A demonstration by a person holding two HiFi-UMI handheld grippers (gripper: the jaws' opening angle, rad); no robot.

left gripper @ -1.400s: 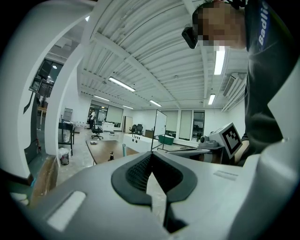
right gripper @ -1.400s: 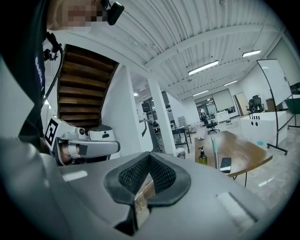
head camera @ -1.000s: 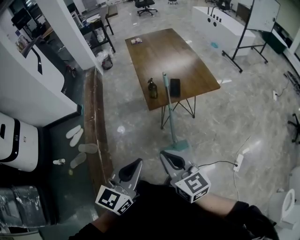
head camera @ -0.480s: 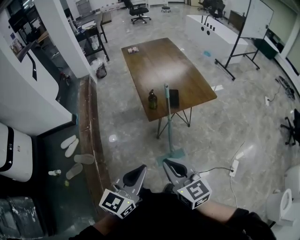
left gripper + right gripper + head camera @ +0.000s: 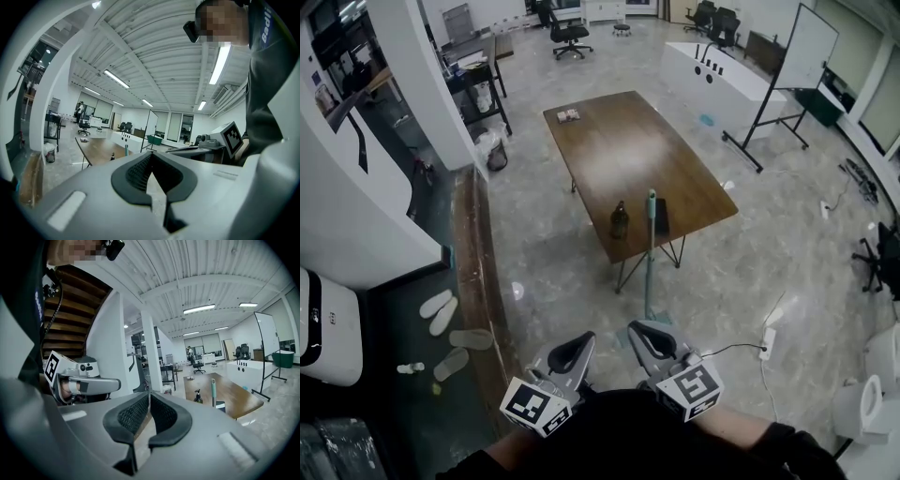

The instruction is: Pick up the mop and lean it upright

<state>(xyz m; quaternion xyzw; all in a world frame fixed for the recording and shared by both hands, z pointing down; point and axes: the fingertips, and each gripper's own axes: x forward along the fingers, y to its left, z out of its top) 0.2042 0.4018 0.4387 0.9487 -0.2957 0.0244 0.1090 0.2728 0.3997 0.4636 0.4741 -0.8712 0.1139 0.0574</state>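
leaning upright on the table (image 5: 609,150), the mop (image 5: 650,258); left gripper (image 5: 151,156) closed, right gripper (image 5: 149,394) empty, jaws opening.

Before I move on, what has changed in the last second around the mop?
Mainly the view shifted: the mop now looks nearly vertical rather than slanted, leaning on the table edge as before, untouched. The right gripper has its jaws opening slightly, with nothing between them. The left gripper stays shut and empty; the bottle has not moved.
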